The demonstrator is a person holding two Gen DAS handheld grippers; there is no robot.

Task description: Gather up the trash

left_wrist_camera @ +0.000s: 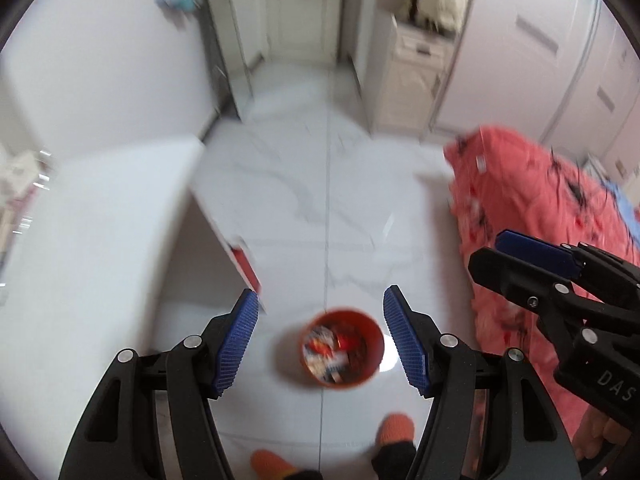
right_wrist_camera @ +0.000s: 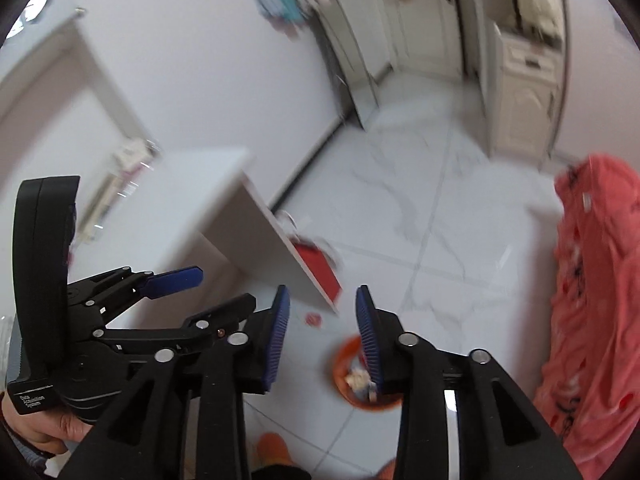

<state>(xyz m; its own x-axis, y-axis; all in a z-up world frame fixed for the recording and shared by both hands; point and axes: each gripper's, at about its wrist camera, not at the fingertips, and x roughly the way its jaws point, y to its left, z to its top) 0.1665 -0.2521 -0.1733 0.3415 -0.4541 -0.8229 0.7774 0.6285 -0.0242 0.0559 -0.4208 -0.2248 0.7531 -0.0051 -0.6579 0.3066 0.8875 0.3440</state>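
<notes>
Down on the white marble-look tile floor stands a round orange plastic waste bin, upright with its open mouth facing straight up, its long axis vertical. It is filled with crumpled wrappers and paper scraps. The bin stands in the open, near the corner of the white desk and apart from the coral-red patterned bedspread.

The left gripper, black with blue ribbed pads, hangs above the bin with its jaws wide apart and nothing between them. The right gripper also stands parted and empty, the bin showing below its right finger. A small red scrap lies on the floor near the desk's corner. Orange slippers show at the bottom edge.
</notes>
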